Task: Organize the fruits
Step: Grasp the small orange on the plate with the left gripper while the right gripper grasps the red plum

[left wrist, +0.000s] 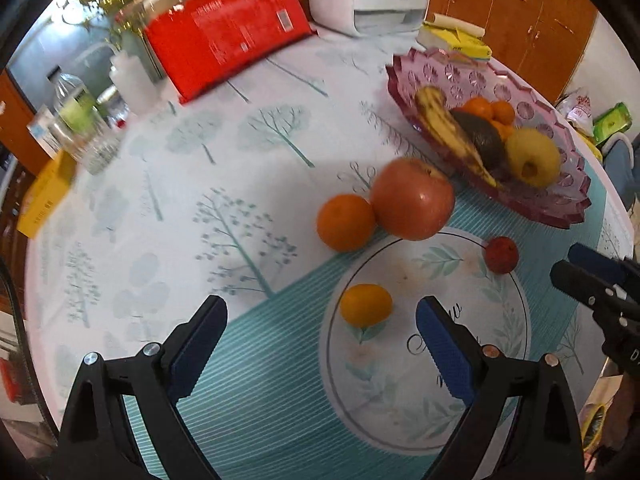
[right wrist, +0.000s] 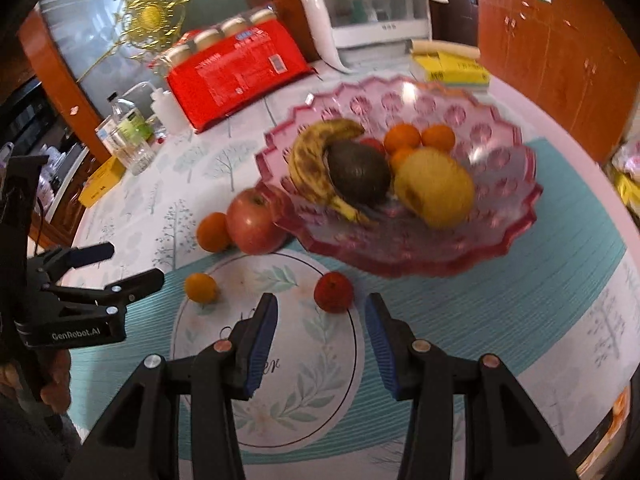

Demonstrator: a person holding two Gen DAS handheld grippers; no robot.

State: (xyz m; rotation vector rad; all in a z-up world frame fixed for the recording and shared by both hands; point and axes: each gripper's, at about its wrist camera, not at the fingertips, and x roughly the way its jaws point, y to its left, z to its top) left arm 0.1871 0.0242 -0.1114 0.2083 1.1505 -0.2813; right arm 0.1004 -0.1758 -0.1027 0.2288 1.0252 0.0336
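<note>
**Op:** My left gripper (left wrist: 322,322) is spread wide and holds nothing. It hangs above the table, near the small yellow-orange citrus (left wrist: 365,305), which lies on the round leaf-printed patch of the tablecloth (left wrist: 240,160), ahead of the gap and closer to the right pad.

**Log:** And the right?

**Op:** My right gripper (right wrist: 321,318) is also parted, empty. The small red fruit (right wrist: 333,292) sits just ahead of it, on the rim line of the round patch, untouched by either pad.

**Log:** Loose fruit elsewhere?

**Op:** A red apple (left wrist: 413,199) and an orange (left wrist: 346,222) stand side by side, touching, on the cloth. From the right wrist view the apple sits right at the edge of the pink glass bowl (right wrist: 500,240); I cannot tell if they touch.

**Log:** Bowl contents?

**Op:** A spotted banana (right wrist: 310,160), a dark avocado (right wrist: 358,174) leaning against it, a yellow apple (right wrist: 436,188), and several small oranges (right wrist: 402,138) behind. Something red shows behind the avocado, too hidden to name.

**Log:** Background?

**Op:** A red package (left wrist: 224,36), a clear bottle (left wrist: 78,108), yellow books (right wrist: 450,66), and a white appliance (right wrist: 372,20) at the far edge.
</note>
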